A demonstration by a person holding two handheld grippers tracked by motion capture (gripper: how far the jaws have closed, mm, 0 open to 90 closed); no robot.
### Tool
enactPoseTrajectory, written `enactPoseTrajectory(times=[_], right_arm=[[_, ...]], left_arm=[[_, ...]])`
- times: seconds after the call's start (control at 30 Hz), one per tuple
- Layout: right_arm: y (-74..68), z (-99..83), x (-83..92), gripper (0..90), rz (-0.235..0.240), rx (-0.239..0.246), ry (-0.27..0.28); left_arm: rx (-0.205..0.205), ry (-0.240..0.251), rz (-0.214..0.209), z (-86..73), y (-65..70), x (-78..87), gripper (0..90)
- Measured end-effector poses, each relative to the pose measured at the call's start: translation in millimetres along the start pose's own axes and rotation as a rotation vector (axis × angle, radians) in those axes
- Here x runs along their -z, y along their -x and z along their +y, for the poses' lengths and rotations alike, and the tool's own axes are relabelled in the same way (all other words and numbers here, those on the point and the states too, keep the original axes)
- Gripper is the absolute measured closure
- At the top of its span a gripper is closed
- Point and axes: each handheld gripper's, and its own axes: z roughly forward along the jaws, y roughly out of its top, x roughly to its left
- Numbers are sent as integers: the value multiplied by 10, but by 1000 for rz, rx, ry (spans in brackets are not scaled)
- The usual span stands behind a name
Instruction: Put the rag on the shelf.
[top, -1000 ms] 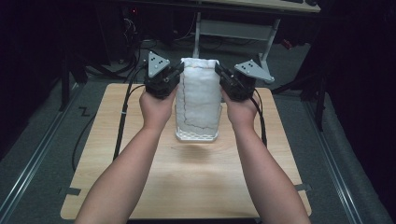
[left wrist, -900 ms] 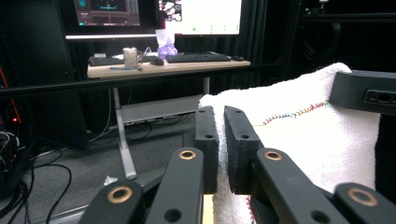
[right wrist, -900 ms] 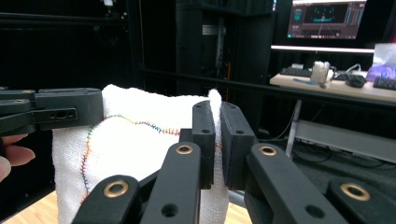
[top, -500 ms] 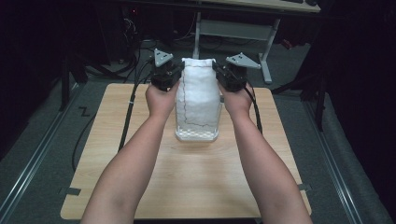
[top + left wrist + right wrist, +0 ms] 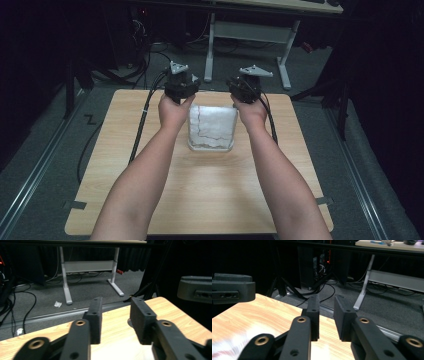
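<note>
I am holding my left gripper [image 5: 183, 84] at the far left corner of the white bag [image 5: 212, 127], with its jaws standing apart and nothing between them; they have just been opening. In the left gripper view the two black fingers [image 5: 96, 317] are framing bare tabletop, with a clear gap between the pads. I am holding my right gripper [image 5: 245, 86] at the bag's far right corner; its jaws have also just been opening, to a narrower gap than the left pair, and nothing is between them. In the right gripper view a blurred white patch of the bag is sitting at about 8 o'clock, below the jaws, and not between them.

The bag is standing upright on the wooden table [image 5: 210, 195], between my two hands, toward 12 o'clock from the table's middle. A dark crooked line is running down its near face. Whether my hands are touching its sides I cannot tell. Cables [image 5: 142, 120] are trailing from both grippers across the table. A white desk frame [image 5: 250, 35] is standing on the floor beyond the table at 12 o'clock.
</note>
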Motion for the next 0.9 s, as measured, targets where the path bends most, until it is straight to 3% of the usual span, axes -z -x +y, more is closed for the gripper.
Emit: enactPoseTrajectory(times=[0.33, 0.47, 0.7, 0.9], right_arm=[[-126, 26, 79, 648, 19, 47, 11], [-167, 25, 145, 598, 32, 52, 21], [-266, -85, 350, 556, 27, 89, 32], [-292, -193, 541, 517, 31, 91, 53]], left_arm=[[-30, 18, -6, 27, 73, 105, 588], [-11, 49, -21, 37, 67, 226, 578], [-57, 66, -31, -48, 125, 478, 571], [-98, 68, -43, -182, 200, 657, 564]])
